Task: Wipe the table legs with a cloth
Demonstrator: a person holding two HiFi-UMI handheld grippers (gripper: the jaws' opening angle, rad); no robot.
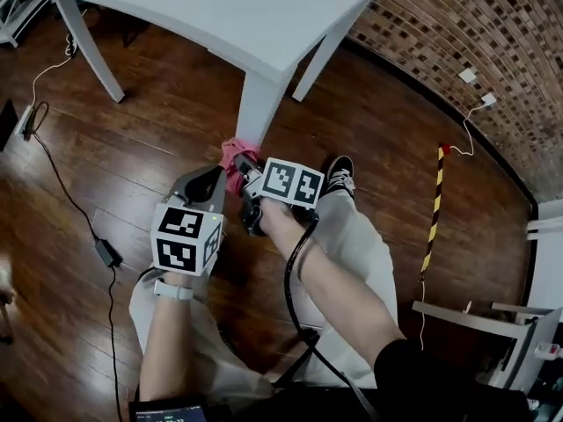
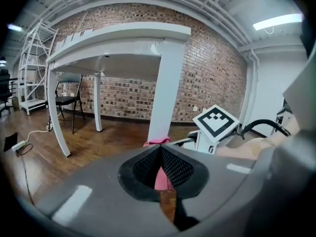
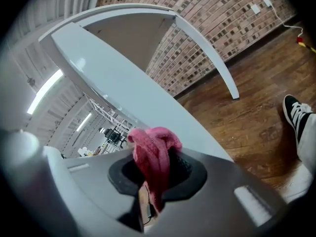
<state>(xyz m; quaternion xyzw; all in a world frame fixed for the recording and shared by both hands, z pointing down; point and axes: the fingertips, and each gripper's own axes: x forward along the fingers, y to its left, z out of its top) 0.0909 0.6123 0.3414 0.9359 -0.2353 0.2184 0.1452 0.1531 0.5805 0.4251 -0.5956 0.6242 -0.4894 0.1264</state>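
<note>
The person is down on the wooden floor (image 1: 132, 148) in front of the white desk (image 1: 220, 7), working at the foot of its nearest leg (image 1: 258, 104), which sits in the upper middle of the head view. The pink cloth (image 1: 232, 158) is bunched against the bottom of that leg, just above the floor.

The right gripper (image 1: 244, 170) has its fingers clamped on a thick fold of the cloth. In its own view the fold stands up out of the fingers and lies against the pale face of the leg. The left gripper (image 1: 211, 183) sits just beside it, lower left. Its fingers are pressed together at the tips, and a strip of pink shows in the slit between them, so it looks to be pinching a trailing edge of the same cloth. A black shoe (image 1: 339, 176) rests on the floor to the right of the grippers.

I judge this to be the wiping itself, at the low end of the first leg. Next, the cloth probably has to be drawn up along the leg toward the desk top. It needs steady pressure so the fold does not slip off the narrow face, and then has to go round to the faces turned away. The three other legs, further up the frame, look yet to be done.
</note>
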